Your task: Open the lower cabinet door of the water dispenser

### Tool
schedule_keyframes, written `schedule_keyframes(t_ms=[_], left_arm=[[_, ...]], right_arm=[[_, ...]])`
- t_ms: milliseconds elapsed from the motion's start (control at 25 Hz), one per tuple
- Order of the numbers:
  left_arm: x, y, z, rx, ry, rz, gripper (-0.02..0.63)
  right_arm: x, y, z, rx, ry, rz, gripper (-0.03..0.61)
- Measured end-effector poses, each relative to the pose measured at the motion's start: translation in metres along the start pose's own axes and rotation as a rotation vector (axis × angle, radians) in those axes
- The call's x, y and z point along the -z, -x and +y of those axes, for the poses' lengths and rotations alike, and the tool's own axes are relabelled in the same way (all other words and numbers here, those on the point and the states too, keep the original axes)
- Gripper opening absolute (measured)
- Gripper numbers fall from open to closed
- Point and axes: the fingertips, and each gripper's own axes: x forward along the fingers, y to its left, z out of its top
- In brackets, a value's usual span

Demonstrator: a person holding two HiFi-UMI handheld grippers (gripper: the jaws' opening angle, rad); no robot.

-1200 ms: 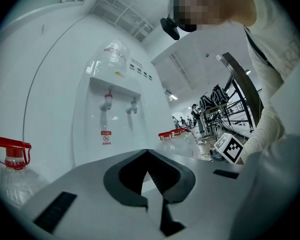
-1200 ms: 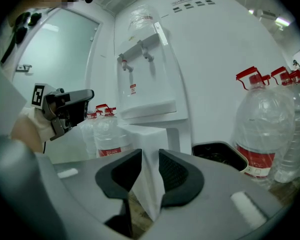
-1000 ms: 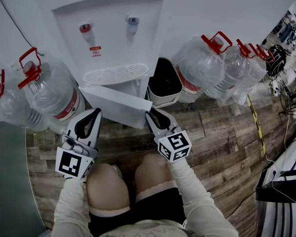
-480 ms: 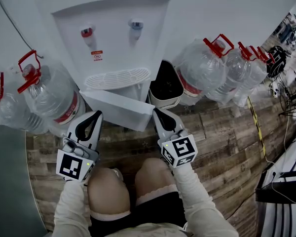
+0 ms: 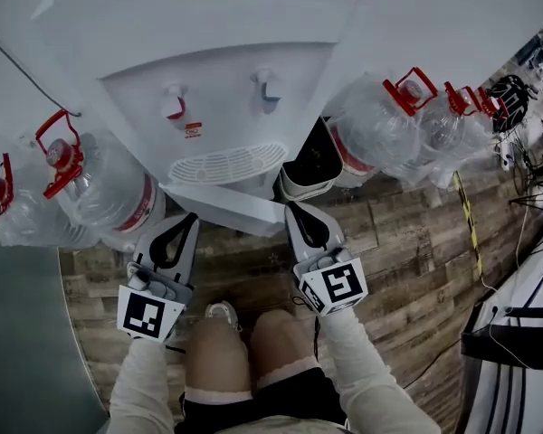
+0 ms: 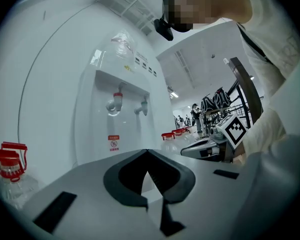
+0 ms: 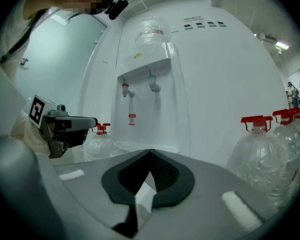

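While left gripper (image 5: 191, 219) and right gripper (image 5: 293, 208) sit closed, empty, centre frame, cabinet door (image 5: 224, 209) looks light, stiff; take free edge.

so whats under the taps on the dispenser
A small red label, then the slotted drip tray. Below that a white panel, likely the door, juts out; the cabinet behind it is covered from view.
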Motion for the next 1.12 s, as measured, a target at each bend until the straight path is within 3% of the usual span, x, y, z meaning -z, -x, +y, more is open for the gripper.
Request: schedule_keyframes(t_ms=[480,760,880,1120], left_arm=[[-0.087,-0.001,0.012,0.011,0.065,0.024,0.002],[-0.159,0.003,0.011,0.034,0.066,-0.02,0.002],[-0.176,0.011,0.015,-0.004,0.109,0.047,0.002],[-0.23,0.022,0.016,-0.019,0.111,0.05,0.002]], right_arm=[[-0.102,0.012,-0.002,0.029,-0.053,0.004,0.009],[-0.169,0.025,0.004,0.041,-0.047,0.027,0.009],[-0.197,0.03,0.007,0.045,-0.05,0.027,0.009],[-0.249,0.042,0.015,0.035,-0.05,0.03,0.009]])
